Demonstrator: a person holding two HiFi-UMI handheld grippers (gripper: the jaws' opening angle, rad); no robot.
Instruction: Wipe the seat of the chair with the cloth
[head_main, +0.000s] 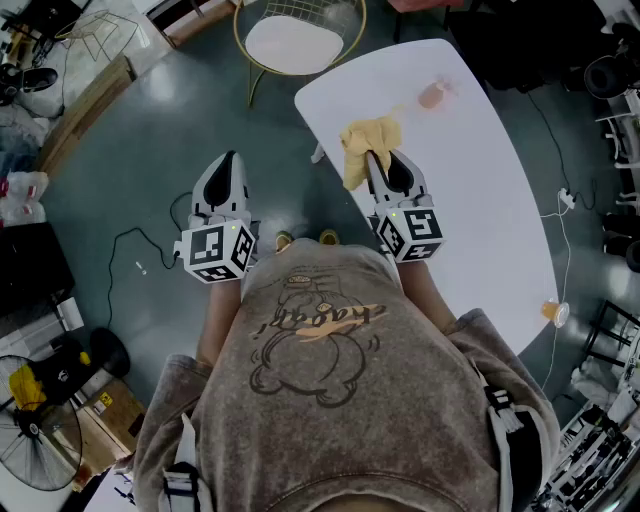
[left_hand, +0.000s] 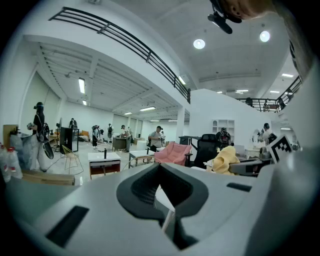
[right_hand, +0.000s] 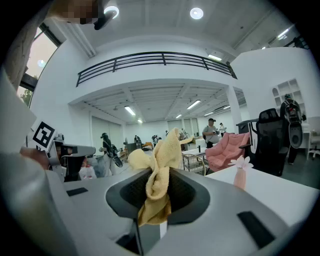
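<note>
Between right gripper (right_hand: 159, 197) jaws: yellow cloth (right_hand: 161, 160), well short of the chair seat (head_main: 293, 40)

Clamps tight on one bunched fold, with the rest flopping loose above the white table (head_main: 480, 220) edge. Carries left gripper (left_hand: 161, 182) closed and empty over the floor. Could pull free mid-wipe if pinched only by that thin fold, or smear rather than wipe while bunched

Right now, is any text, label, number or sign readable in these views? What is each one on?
No text reads for certain.
The shirt print: a cursive word over a bear drawing, too stylised and turned to read.
The left gripper and right gripper: square code markers only, no letters.
The yellow sticker on the cardboard box: too small to read.
</note>
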